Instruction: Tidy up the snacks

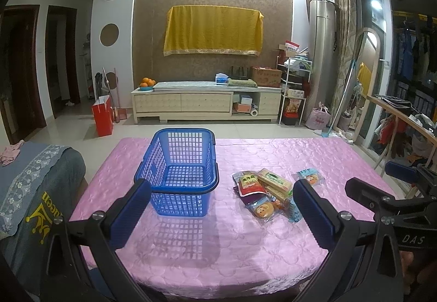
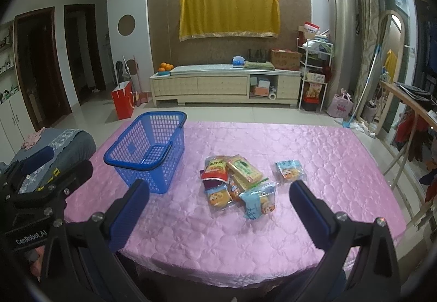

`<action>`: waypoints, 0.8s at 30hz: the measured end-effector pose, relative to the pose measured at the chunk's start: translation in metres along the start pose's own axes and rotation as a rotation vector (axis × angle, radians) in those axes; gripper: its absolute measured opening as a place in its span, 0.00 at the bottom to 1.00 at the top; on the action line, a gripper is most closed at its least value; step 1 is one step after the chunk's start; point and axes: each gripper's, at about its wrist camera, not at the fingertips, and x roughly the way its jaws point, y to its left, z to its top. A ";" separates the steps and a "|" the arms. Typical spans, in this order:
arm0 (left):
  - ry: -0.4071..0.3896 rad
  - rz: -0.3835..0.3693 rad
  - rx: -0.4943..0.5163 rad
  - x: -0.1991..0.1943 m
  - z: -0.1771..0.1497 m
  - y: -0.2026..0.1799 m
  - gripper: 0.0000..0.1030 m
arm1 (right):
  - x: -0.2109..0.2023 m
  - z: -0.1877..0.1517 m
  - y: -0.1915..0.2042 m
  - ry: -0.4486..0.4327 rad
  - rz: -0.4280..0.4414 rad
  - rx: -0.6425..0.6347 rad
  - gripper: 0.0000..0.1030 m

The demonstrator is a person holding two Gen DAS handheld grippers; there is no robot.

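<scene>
Both grippers hung over the near edge with jaws wide apart, holding nothing. The snack pile [image 2: 237, 184] sat on the pink table [image 2: 341, 165], dead ahead of the right gripper [image 2: 218, 209], so I'd say it was nearer. The empty blue basket [image 1: 177, 173] sat just left of the pile, ahead of the left gripper [image 1: 221, 209].

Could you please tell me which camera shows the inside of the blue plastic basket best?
The left wrist view: the blue plastic lattice basket sits centred, its empty floor fully visible. The right wrist view shows it off left, floor partly hidden.

blue lattice basket [image 1: 177, 165], pink quilted tablecloth [image 1: 273, 247]
</scene>
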 end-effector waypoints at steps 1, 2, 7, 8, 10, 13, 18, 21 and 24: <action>0.001 0.000 0.003 0.000 0.000 -0.001 1.00 | 0.000 0.000 0.000 0.001 -0.002 -0.001 1.00; 0.003 0.001 0.004 0.000 0.000 -0.001 1.00 | 0.000 0.000 0.000 0.003 -0.003 -0.001 1.00; 0.005 0.001 0.007 0.000 0.000 -0.002 1.00 | 0.000 0.000 0.000 0.009 0.000 0.001 1.00; 0.006 0.000 0.006 0.000 0.000 -0.001 1.00 | 0.000 0.000 0.001 0.007 0.000 0.000 1.00; 0.008 -0.002 0.003 0.000 0.000 -0.001 1.00 | 0.000 0.000 0.000 0.009 0.000 -0.001 1.00; 0.008 -0.002 0.003 0.000 0.001 -0.001 1.00 | 0.001 0.000 0.000 0.011 0.005 -0.001 1.00; 0.007 0.005 0.009 0.001 0.001 -0.001 1.00 | 0.001 -0.002 0.001 0.016 0.006 -0.001 1.00; 0.006 0.006 0.010 0.001 0.000 -0.002 1.00 | 0.001 -0.001 0.002 0.018 0.006 -0.004 1.00; 0.006 0.005 0.008 0.001 0.000 -0.001 1.00 | 0.002 -0.001 0.002 0.018 0.008 -0.002 1.00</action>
